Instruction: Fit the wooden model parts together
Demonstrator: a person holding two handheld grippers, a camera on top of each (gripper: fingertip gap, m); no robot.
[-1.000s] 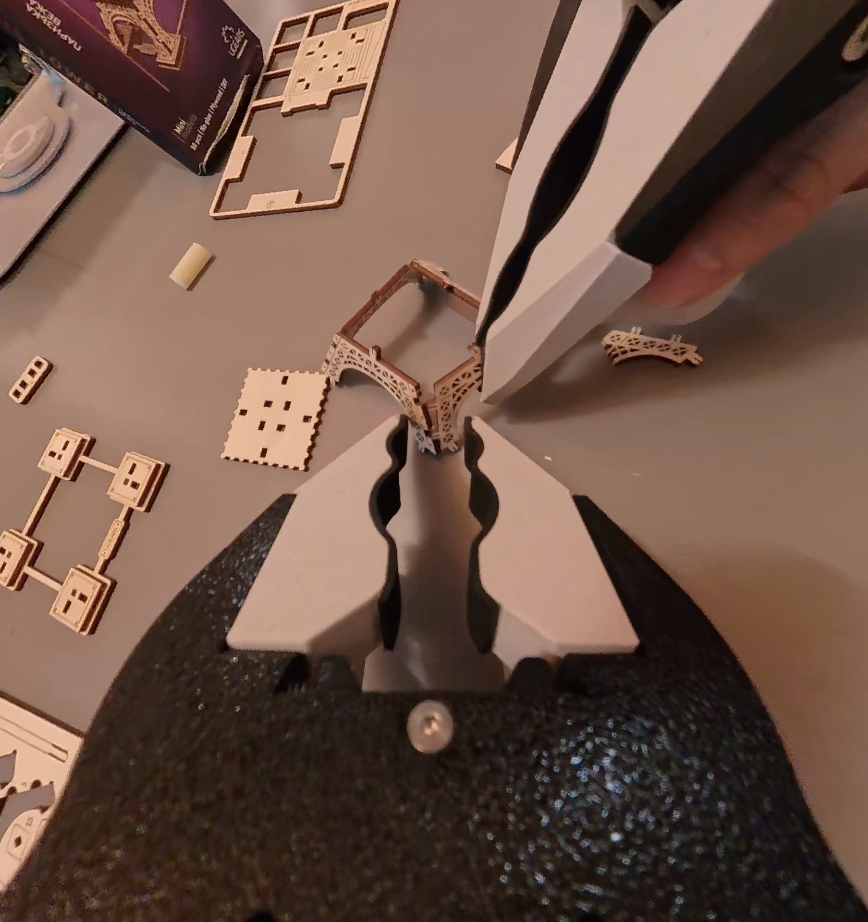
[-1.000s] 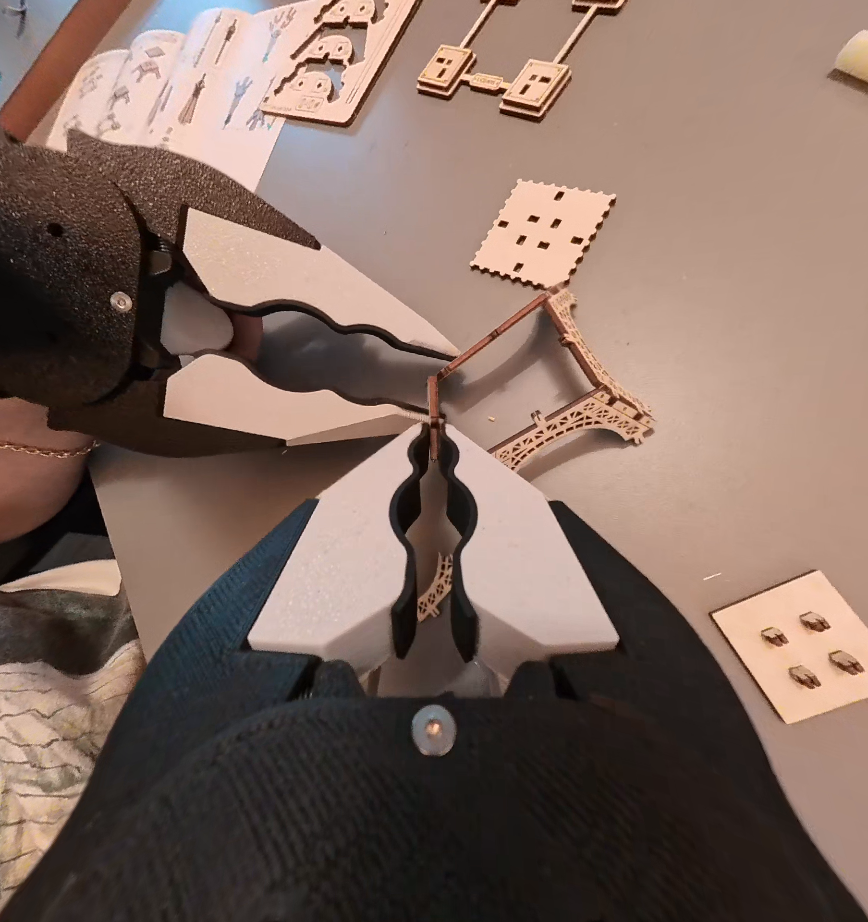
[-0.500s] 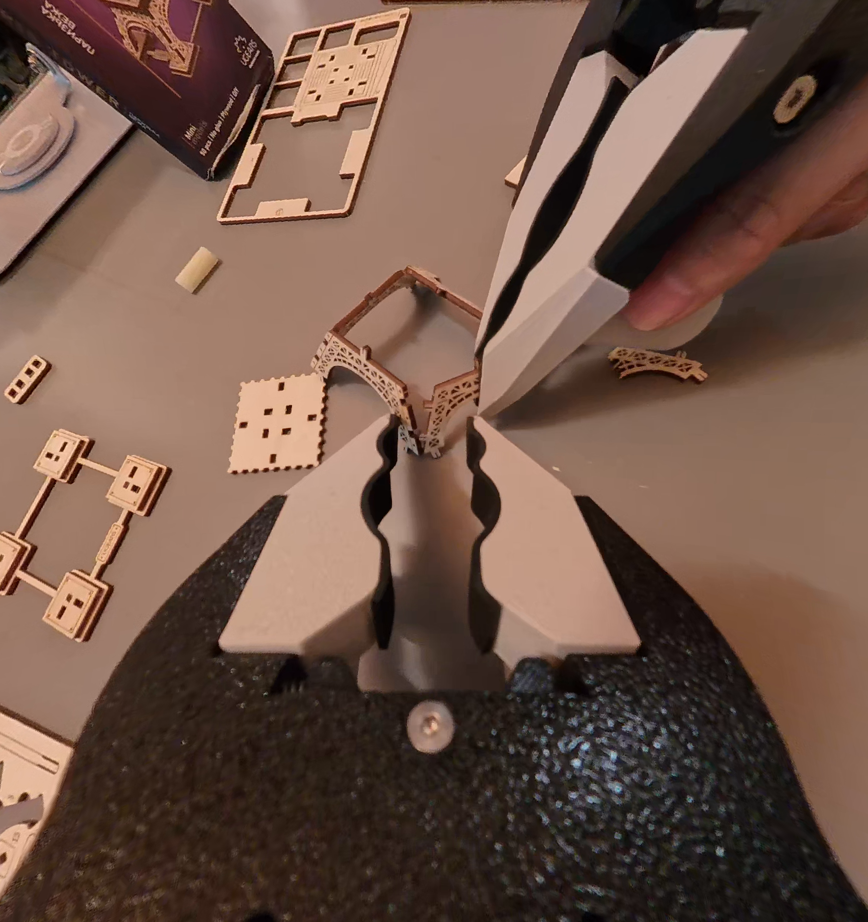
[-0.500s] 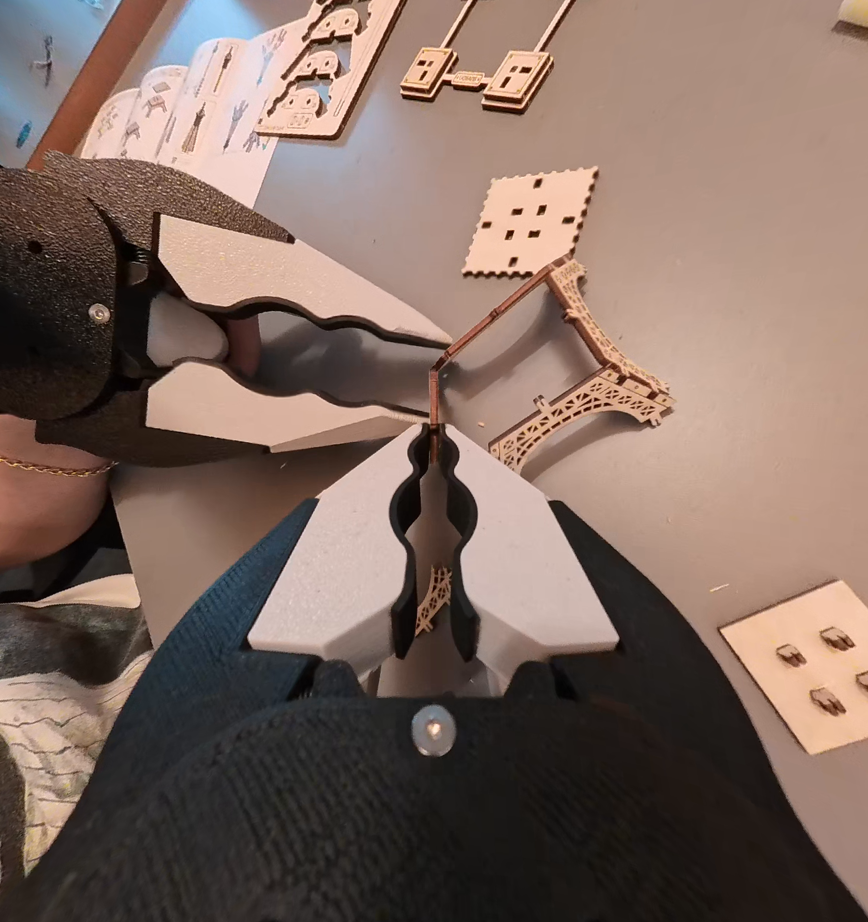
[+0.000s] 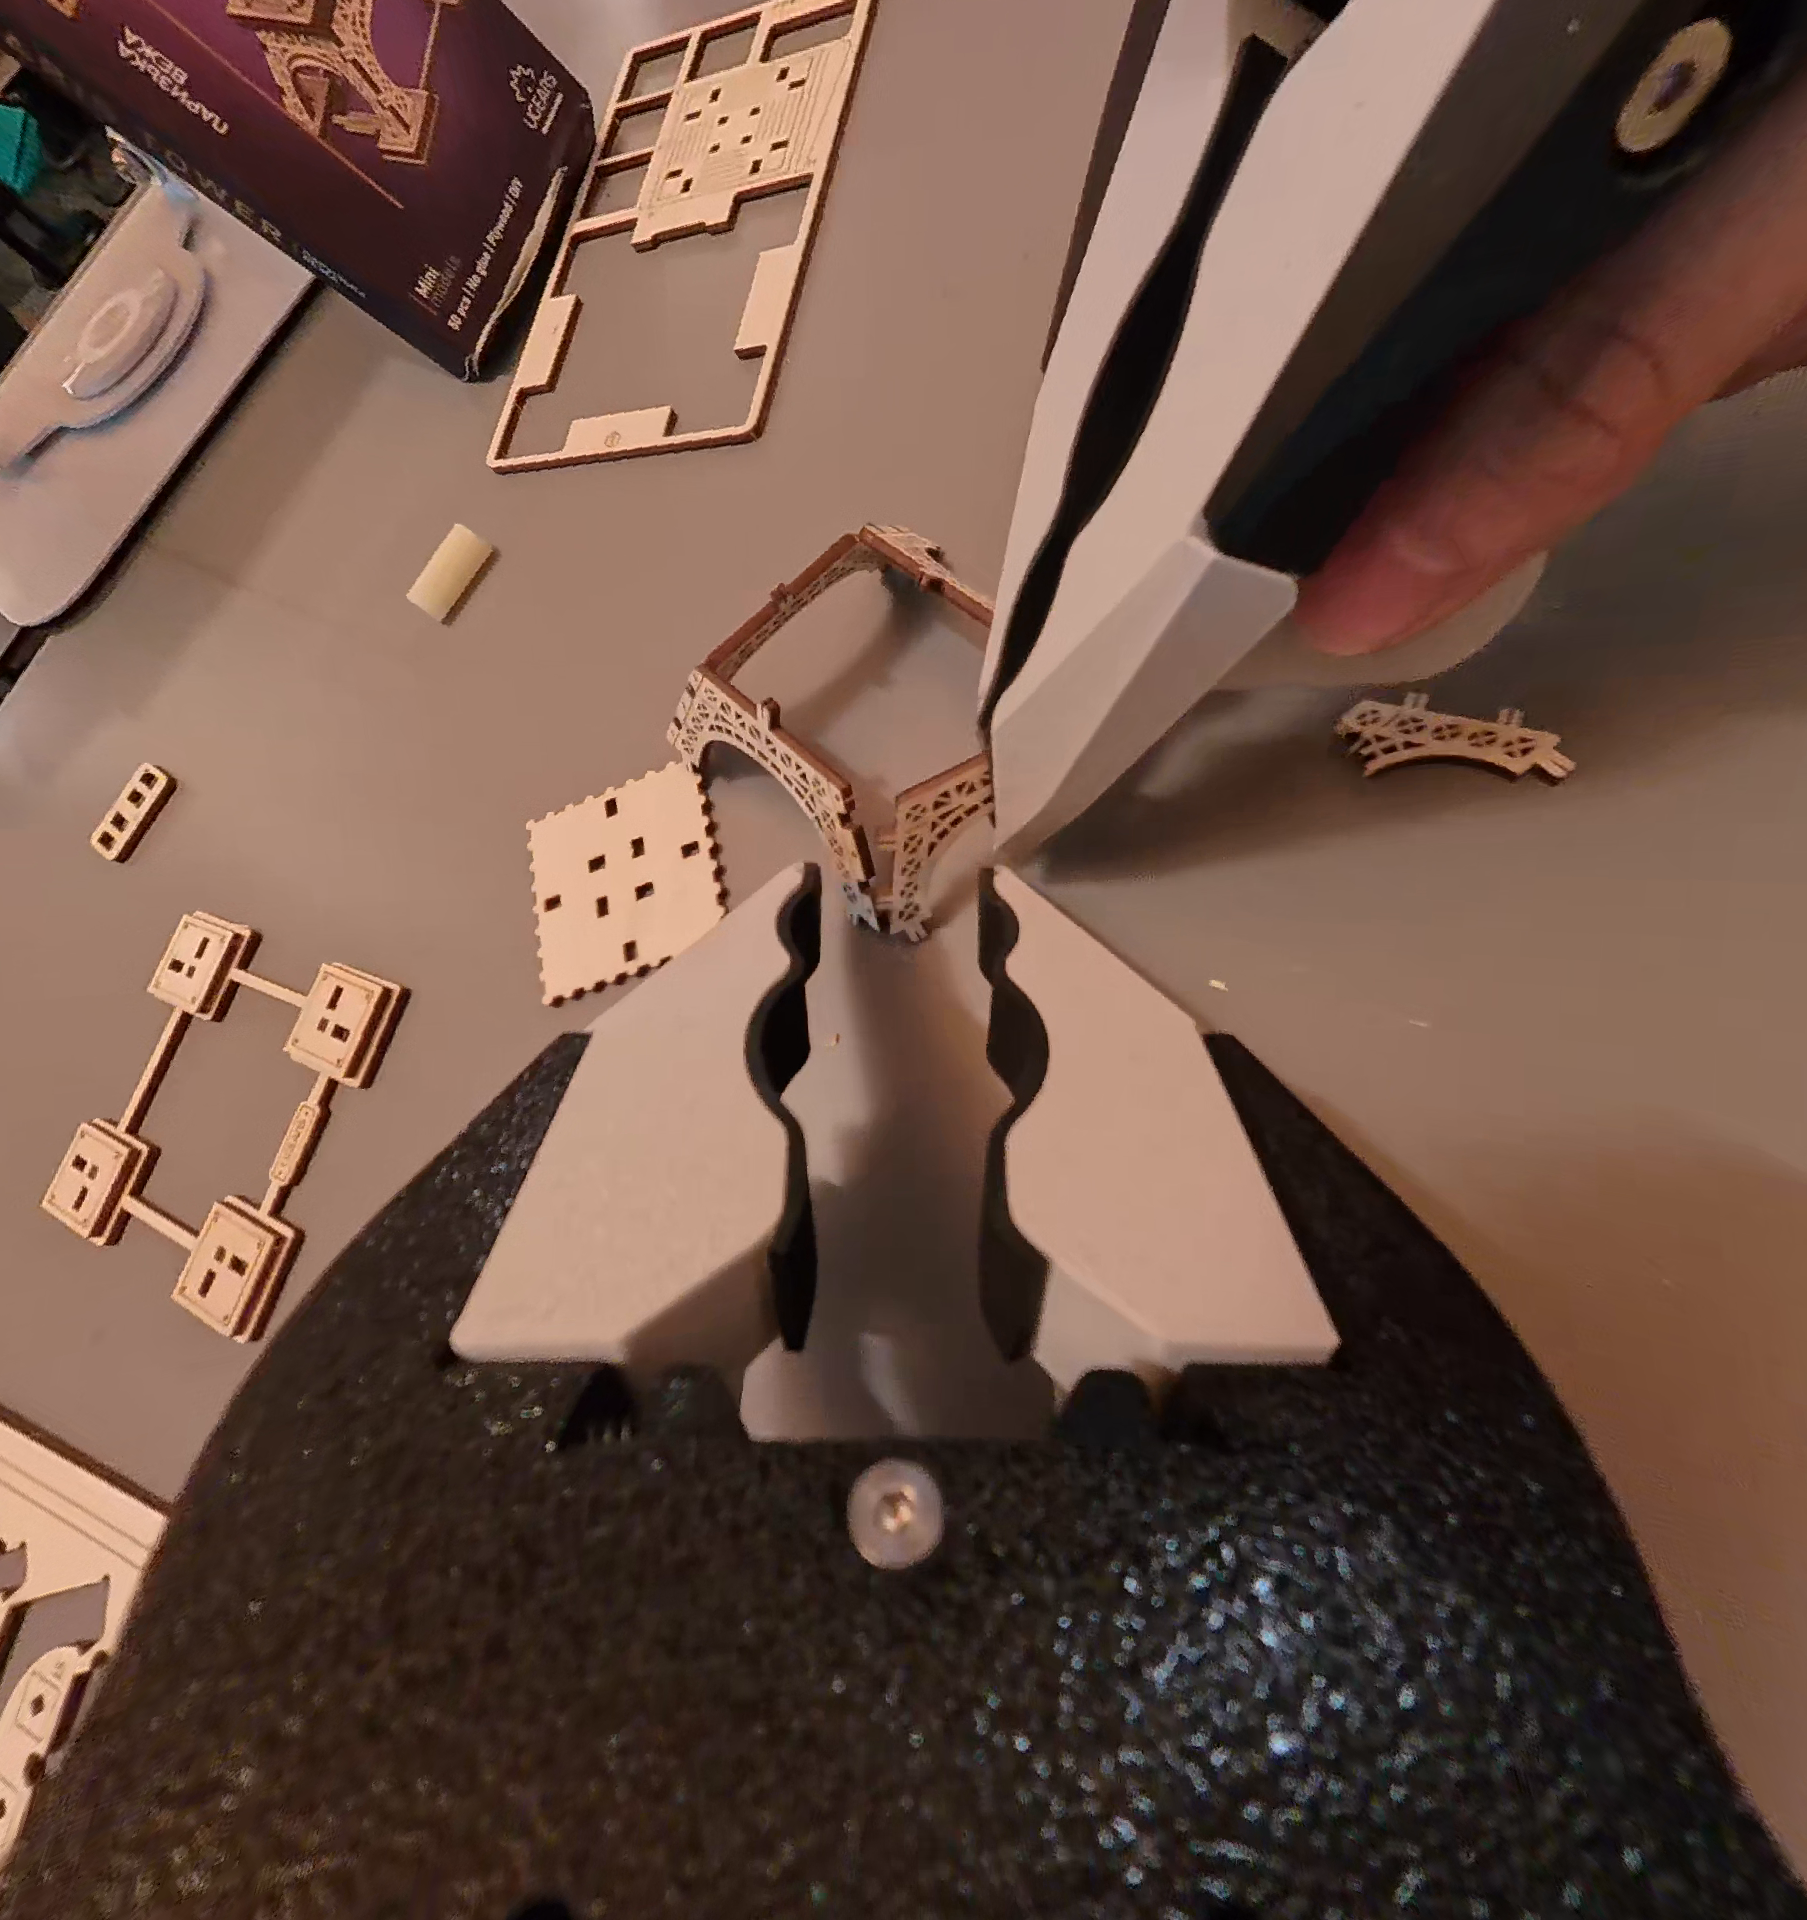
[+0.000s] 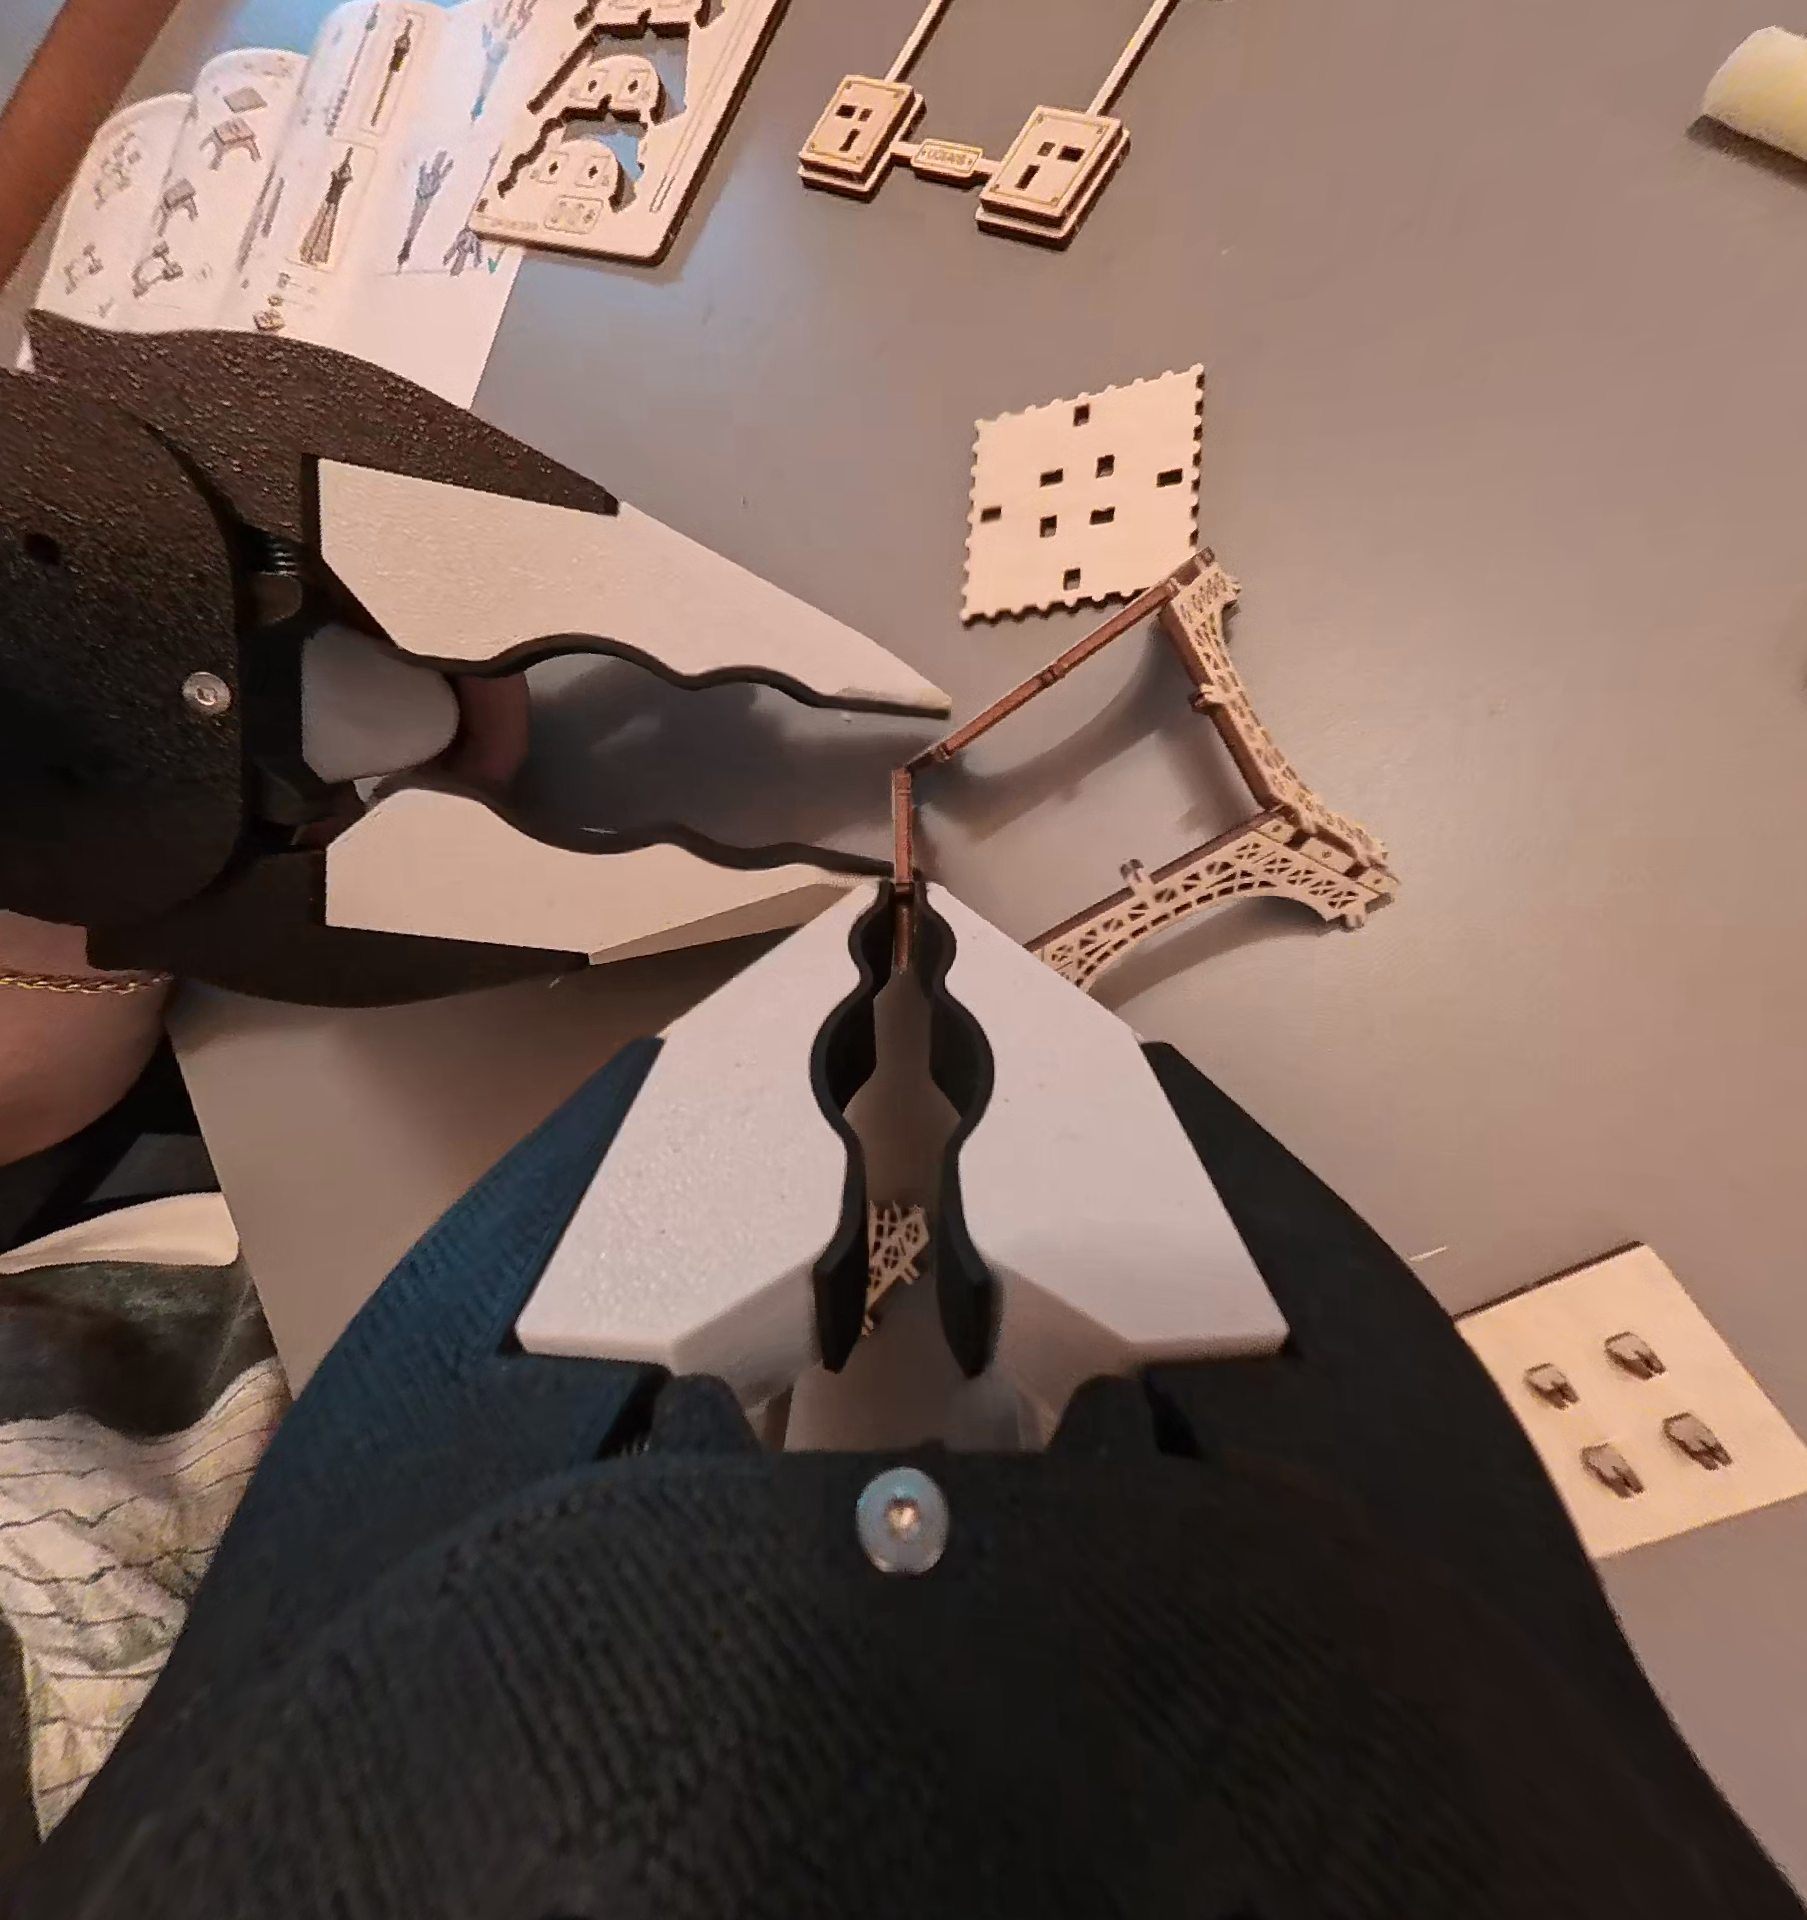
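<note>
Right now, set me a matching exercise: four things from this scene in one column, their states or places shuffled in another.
1. left tongs
2. right tongs
3. pale square slotted wooden plate
4. loose wooden lattice arch

A. lying flat, apart from the frame
B. open
C. shut on the brown-edged wooden arch frame
D. flat beside the frame's foot

Pairs: 1-B, 2-C, 3-D, 4-A

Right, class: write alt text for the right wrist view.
The right gripper pinches one wall of a square wooden arch frame standing on a grey table. The open left gripper flanks the frame's near corner.
</note>
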